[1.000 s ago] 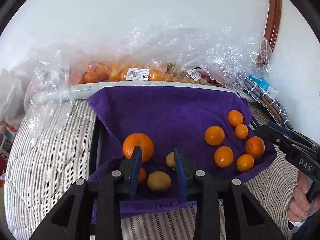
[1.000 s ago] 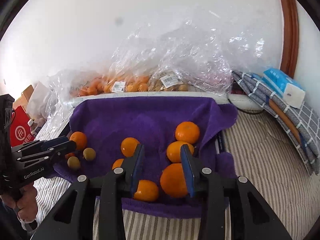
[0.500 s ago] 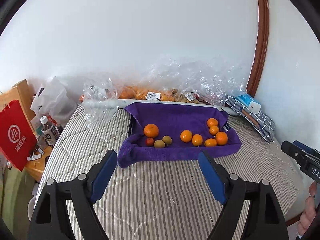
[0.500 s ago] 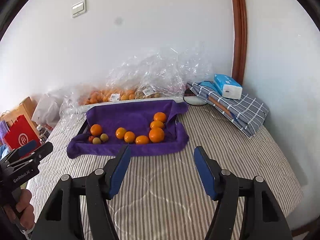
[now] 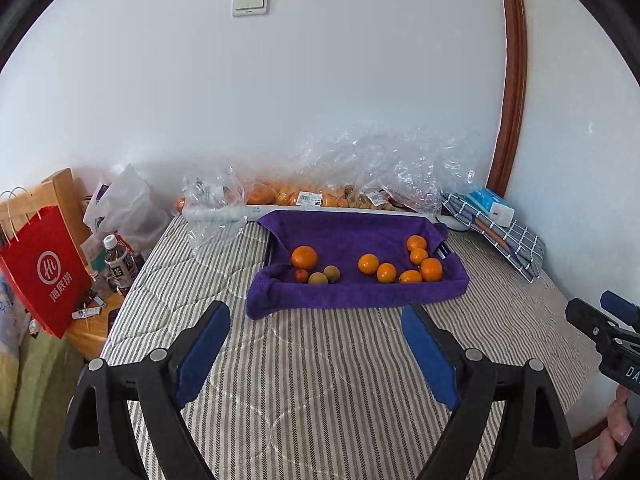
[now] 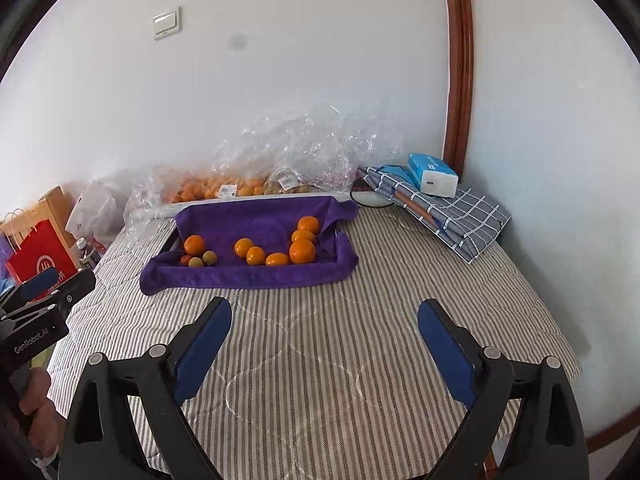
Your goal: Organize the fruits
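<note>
**Both grippers clear of fruit**

Left gripper (image 5: 316,328) and right gripper (image 6: 325,326): jaws opening, nothing between them, over the striped mattress (image 5: 320,380). Oranges (image 5: 400,266) sit at the purple towel's (image 5: 352,236) right edge; one orange (image 5: 304,257) and small fruits (image 5: 324,276) near its left edge.

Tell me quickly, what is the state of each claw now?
Left claw: jaws opening, nothing between them.
Right claw: jaws opening, nothing between them.
</note>
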Demonstrator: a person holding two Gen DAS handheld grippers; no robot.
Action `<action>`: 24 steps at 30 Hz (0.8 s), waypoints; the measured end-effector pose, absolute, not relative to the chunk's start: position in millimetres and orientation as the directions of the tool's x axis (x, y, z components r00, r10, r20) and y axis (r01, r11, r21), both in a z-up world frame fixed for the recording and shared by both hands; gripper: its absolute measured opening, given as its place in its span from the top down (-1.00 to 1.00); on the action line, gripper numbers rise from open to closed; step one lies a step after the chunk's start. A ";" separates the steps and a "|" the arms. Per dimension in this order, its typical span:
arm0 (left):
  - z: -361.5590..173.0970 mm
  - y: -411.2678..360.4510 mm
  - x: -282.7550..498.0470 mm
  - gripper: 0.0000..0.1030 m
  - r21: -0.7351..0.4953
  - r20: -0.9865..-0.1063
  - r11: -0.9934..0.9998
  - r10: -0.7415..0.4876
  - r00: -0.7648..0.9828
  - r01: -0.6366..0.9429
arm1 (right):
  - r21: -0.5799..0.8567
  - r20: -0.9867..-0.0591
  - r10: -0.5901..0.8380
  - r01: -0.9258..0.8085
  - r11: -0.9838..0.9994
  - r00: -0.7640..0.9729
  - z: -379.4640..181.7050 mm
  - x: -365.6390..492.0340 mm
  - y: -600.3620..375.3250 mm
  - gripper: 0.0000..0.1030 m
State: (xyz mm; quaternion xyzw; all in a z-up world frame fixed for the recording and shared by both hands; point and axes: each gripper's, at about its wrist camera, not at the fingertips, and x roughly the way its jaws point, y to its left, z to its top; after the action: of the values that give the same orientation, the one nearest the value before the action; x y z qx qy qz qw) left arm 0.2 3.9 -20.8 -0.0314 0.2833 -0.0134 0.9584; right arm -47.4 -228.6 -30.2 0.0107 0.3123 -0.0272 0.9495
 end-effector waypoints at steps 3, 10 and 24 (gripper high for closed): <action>-18.4 3.1 -1.7 -0.69 -0.063 -0.536 0.998 -0.037 0.843 0.004 | 0.013 -0.593 -0.038 0.057 0.998 0.804 -29.8 -47.7 -228.4 -0.83; -12.3 3.8 -4.6 -0.69 -0.066 -0.524 0.998 -0.029 0.851 -0.007 | 0.014 -0.588 -0.034 0.052 0.999 0.808 -26.5 -50.2 -228.2 -0.83; -11.7 3.1 -4.6 -0.69 -0.066 -0.525 0.998 -0.025 0.851 -0.011 | 0.025 -0.578 -0.039 0.066 0.998 0.815 -21.4 -53.7 -232.0 -0.83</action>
State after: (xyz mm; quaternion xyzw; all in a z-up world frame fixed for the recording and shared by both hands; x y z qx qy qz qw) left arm -4.6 3.1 -11.7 -0.0335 0.2732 -0.0036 0.9614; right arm -53.7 -232.0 -21.4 0.0217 0.3029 -0.0276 0.9524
